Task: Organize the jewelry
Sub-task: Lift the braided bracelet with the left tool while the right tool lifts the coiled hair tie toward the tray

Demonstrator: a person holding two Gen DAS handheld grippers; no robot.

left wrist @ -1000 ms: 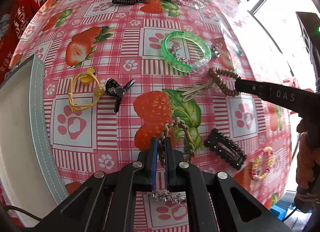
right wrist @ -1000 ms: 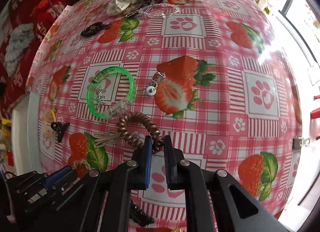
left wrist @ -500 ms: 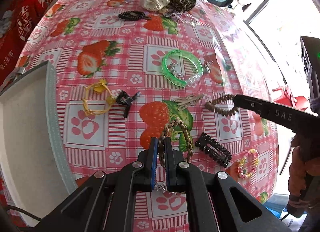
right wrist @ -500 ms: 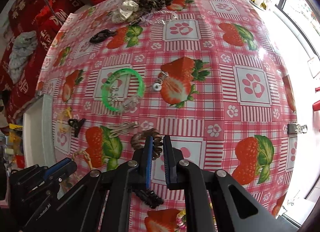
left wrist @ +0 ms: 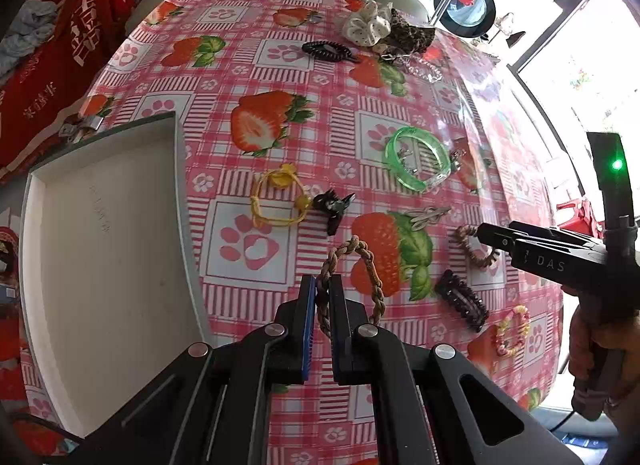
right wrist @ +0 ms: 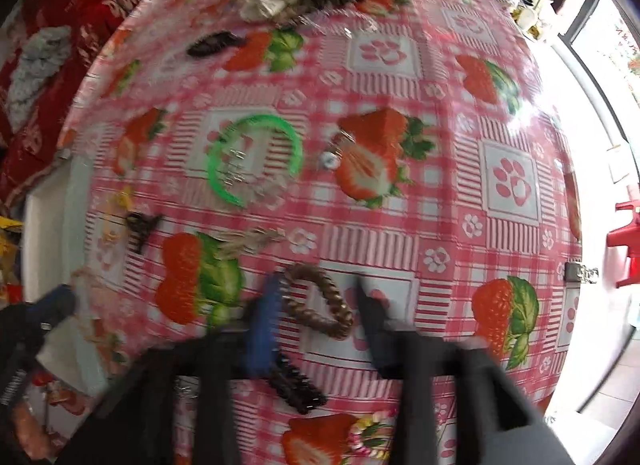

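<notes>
**Where the tray lies from the braided loop**

Now the left hand-held gripper (left wrist: 321,297) has its jaws nearly together, pinching one strand of a tan braided bracelet (left wrist: 360,265). The rest of the loop hangs forward and to the right of the fingers, over the strawberry-print worktop (left wrist: 360,113). Whether its far end touches the cloth cannot be told.

The pale tray (left wrist: 176,169) lies to the left of this gripper, its near rim just beside the jaws in the left wrist view. Its long side runs away from the camera, roughly parallel to the gripper's fingers. The tray floor looks bare. Judged from the task, a sideways carry to the left, over that rim, is what the bracelet calls for, and the left hand is the nearer one.

The right hand-held gripper (right wrist: 316,301) has its jaws opening. A brown coiled hair tie (right wrist: 320,305) lies between the fingers on the worktop, and the pads are apart from it. This view is blurred, so finer contact cannot be read. Seen from the left wrist, the right gripper (left wrist: 480,233) is well to the right, with the tray on the far side of the left gripper from it.

A green bangle (left wrist: 416,163), a yellow band (left wrist: 276,201) and a black clip (left wrist: 332,205) lie farther off on the cloth.
</notes>
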